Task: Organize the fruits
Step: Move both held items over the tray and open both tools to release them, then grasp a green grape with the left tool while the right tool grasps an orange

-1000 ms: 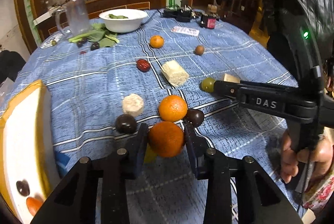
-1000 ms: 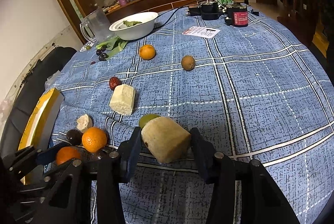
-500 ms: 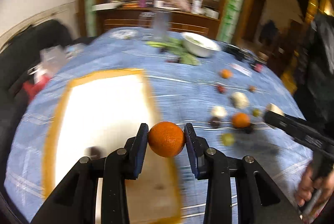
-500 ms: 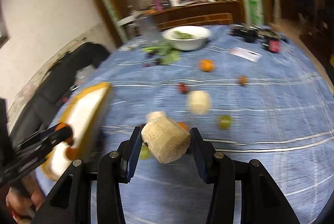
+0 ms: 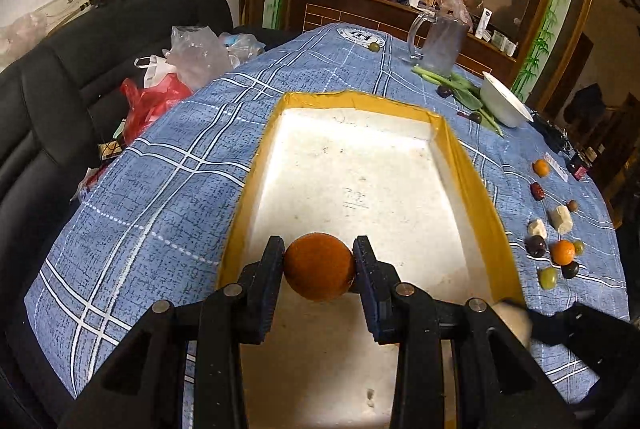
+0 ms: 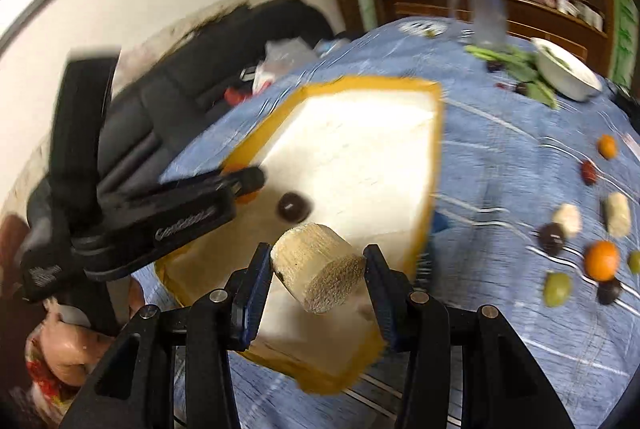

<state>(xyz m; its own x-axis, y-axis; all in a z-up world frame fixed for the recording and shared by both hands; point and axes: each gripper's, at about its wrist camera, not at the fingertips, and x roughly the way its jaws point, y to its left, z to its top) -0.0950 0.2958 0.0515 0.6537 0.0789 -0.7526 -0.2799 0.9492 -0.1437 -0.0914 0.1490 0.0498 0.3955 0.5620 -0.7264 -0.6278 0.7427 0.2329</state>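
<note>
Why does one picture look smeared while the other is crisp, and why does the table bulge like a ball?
Right wrist view: motion blur smears the tray and loose fruit, while the held pale chunk stays fairly sharp. Left wrist view: crisp throughout, orange and tray clear. Both: fisheye lenses curve the table edges and darken the corners; the warm indoor lamps leave the background dim.

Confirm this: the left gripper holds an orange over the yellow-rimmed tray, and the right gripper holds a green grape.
One detail is wrong. The right gripper is not holding a green grape; it is shut on a pale cylindrical chunk, as the right wrist view shows. The rest stands: the left gripper holds an orange over the yellow-rimmed tray.
</note>
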